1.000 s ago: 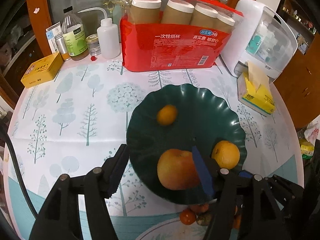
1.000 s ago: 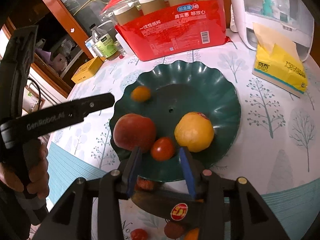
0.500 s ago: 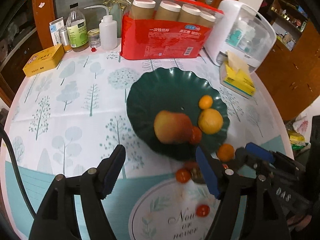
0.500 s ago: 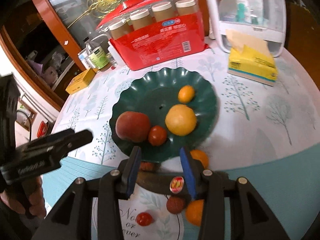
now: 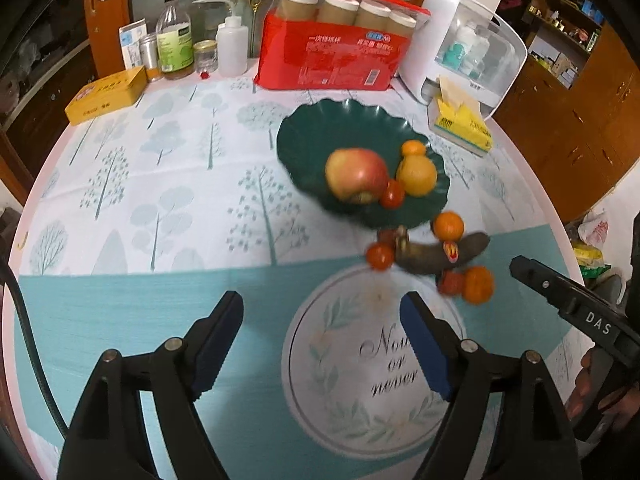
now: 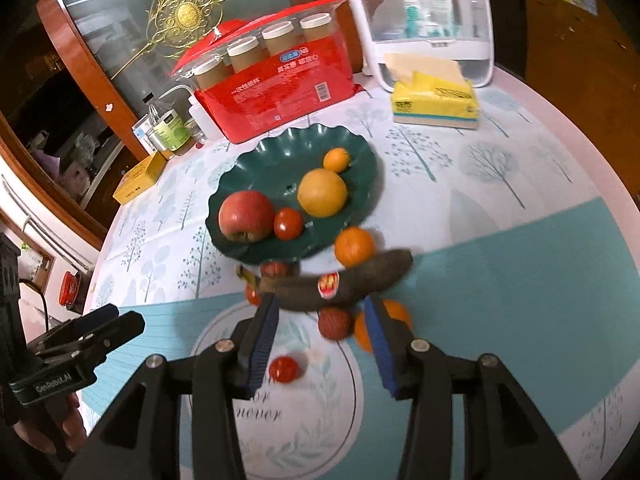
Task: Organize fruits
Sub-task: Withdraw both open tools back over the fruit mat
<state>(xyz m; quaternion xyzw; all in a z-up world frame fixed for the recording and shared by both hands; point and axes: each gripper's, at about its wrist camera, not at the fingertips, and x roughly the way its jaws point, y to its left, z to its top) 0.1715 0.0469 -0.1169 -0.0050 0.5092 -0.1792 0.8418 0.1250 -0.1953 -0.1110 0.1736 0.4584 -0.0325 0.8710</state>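
Blue ribbed pads line both my tools, and both stand wide apart with nothing between them: my left gripper point(image 5: 320, 344) hangs over the printed teal-and-white tablecloth point(image 5: 160, 208), and my right gripper point(image 6: 320, 340) is spread above a wrinkled dark red round fruit point(image 6: 335, 323), not touching it. Just ahead of the right pads lies a blackened, curved banana with a red sticker point(image 6: 340, 282), with a glossy small red tomato point(image 6: 284, 369) nearer me and smooth oranges point(image 6: 354, 247) beside the banana. Beyond sits a dark green scalloped plastic plate point(image 6: 260, 156) holding a red apple point(image 6: 246, 216), a shiny tomato point(image 6: 288, 223), a matte yellow-orange citrus point(image 6: 322, 192) and a tiny orange kumquat-like fruit point(image 6: 336, 160).
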